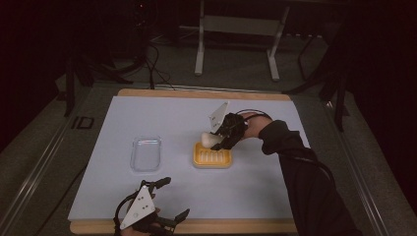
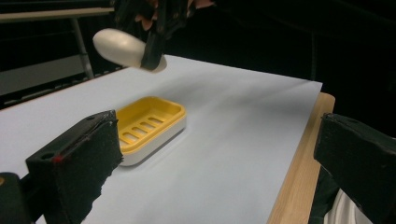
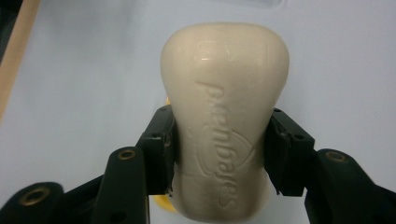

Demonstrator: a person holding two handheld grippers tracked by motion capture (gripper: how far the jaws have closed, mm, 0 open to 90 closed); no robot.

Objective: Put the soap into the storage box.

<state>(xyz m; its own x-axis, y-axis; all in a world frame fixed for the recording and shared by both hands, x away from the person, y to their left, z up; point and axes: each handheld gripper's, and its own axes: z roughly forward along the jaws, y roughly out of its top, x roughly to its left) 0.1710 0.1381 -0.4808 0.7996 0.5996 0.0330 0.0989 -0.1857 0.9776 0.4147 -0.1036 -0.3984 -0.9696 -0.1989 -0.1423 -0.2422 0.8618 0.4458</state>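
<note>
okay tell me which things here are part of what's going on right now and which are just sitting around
In play:
- bar of soap, clamped in the right gripper
- yellow soap dish, empty, just below the soap

Probably idle:
- clear plastic lid or tray, lying apart to the left of the dish
- left gripper, open, holding nothing, near the table's front edge
- metal stand beyond the table
</note>
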